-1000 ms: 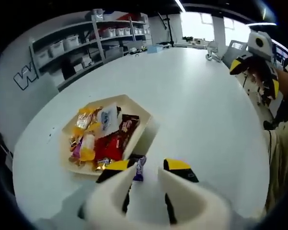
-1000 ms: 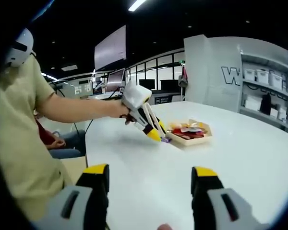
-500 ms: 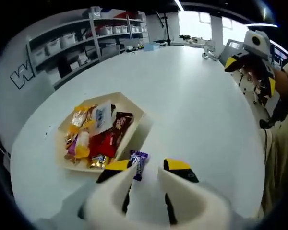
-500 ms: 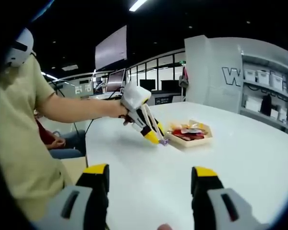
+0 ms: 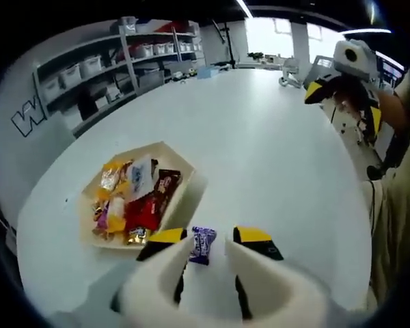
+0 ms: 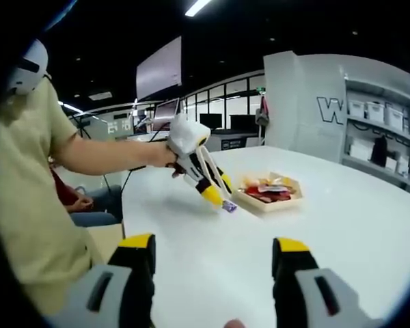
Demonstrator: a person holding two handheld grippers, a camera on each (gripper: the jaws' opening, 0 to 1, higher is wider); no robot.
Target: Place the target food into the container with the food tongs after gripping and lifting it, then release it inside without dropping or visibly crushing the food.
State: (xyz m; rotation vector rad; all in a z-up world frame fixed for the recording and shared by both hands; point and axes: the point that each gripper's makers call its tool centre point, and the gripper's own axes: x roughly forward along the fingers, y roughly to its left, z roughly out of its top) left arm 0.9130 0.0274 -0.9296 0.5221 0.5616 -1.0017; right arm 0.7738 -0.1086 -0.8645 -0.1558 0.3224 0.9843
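In the left gripper view, a tray (image 5: 185, 158) of wrapped snacks (image 5: 133, 198) sits on the white surface (image 5: 273, 143); just right of it, the left gripper (image 5: 203, 244) pinches a purple-wrapped candy (image 5: 201, 244) between its yellow-tipped jaws, held above the surface just outside the tray's rim. At far right the right gripper (image 5: 342, 75) hangs well apart. In the right gripper view, the right gripper (image 6: 214, 263) stands spread and empty above the surface, with the tray beyond
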